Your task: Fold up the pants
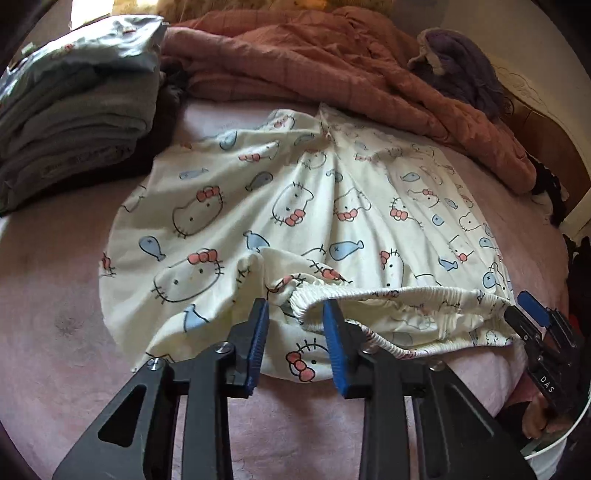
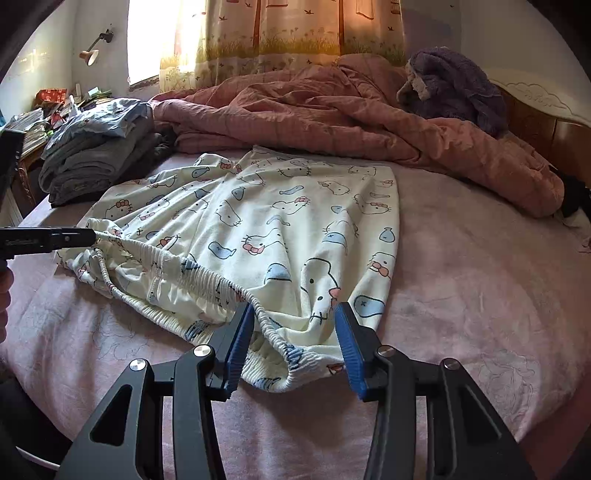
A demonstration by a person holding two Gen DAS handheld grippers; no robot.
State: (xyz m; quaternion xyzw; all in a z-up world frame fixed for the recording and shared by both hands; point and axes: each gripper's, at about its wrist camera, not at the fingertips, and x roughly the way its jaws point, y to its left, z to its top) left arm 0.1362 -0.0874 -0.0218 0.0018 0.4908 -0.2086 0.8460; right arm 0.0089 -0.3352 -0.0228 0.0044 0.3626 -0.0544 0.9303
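Left wrist view: your left hand-held gripper [image 1: 295,325] hangs low over the pink bed sheet [image 1: 55,277], its blue pads spread wide on either side of the bunched left end of the waistband [image 1: 388,295], gripping nothing. The cream cartoon-print pants [image 1: 258,206] lie spread across the bed, waistband nearest you, legs running away toward a rumpled pink quilt [image 1: 314,62]. A stack of folded grey clothes [image 1: 74,110] sits at the far left, just beside the pants. A purple fleece [image 1: 461,66] rests on the quilt at upper right. At the right edge, your right hand-held gripper [image 1: 517,310] meets the other end of the waistband; from here you cannot tell how its fingers stand.

Right wrist view: your right hand-held gripper [image 2: 295,332] sits with its pads wide apart, the right corner of the waistband [image 2: 207,280] lying loose between them; the left pad touches the elastic, the right pad is clear of it. The pants [image 2: 277,221] fan out over the sheet [image 2: 480,277]. Your left hand-held gripper [image 2: 86,236] reaches in from the left edge to the waistband's far end. Behind lie the quilt [image 2: 295,110], the clothes stack [image 2: 92,158], the fleece [image 2: 454,85] and a sunlit printed curtain [image 2: 277,33]
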